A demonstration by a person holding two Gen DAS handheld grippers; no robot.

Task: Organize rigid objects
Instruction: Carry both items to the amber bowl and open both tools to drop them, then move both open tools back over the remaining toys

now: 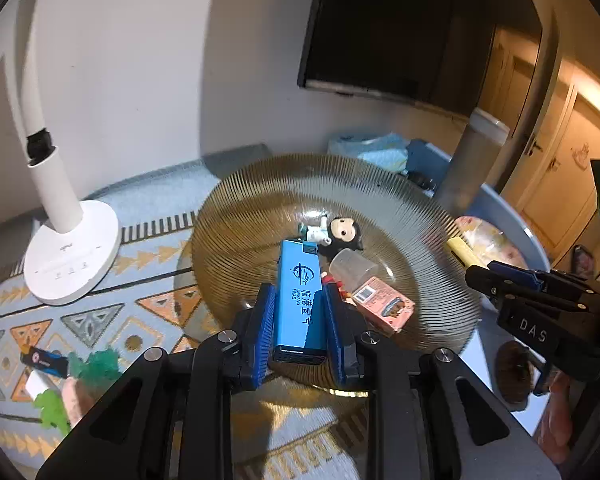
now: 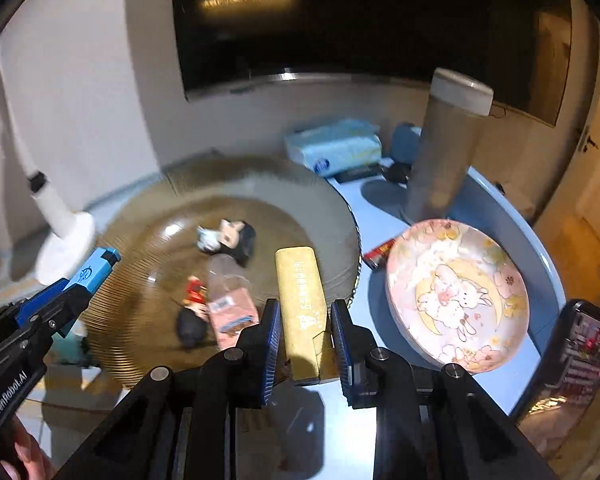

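My left gripper (image 1: 299, 300) is shut on a blue lighter (image 1: 300, 292) and holds it over the near side of a ribbed amber glass bowl (image 1: 256, 208). The bowl holds a small black-haired figurine (image 1: 336, 232), a clear cap (image 1: 352, 268) and a pink packet (image 1: 384, 304). My right gripper (image 2: 306, 316) is shut on a yellow lighter (image 2: 302, 300) just right of the bowl (image 2: 148, 216), above the blue table. The left gripper with the blue lighter (image 2: 94, 270) shows at the left of the right wrist view. The right gripper (image 1: 496, 276) shows at the right of the left wrist view.
A white lamp base (image 1: 70, 256) stands left of the bowl on a patterned mat. A pink rabbit plate (image 2: 456, 296), a tall grey cylinder (image 2: 444, 152), a tissue pack (image 2: 332, 146) and a dark phone-like object (image 2: 572, 356) lie to the right. A green toy (image 1: 96, 364) lies near left.
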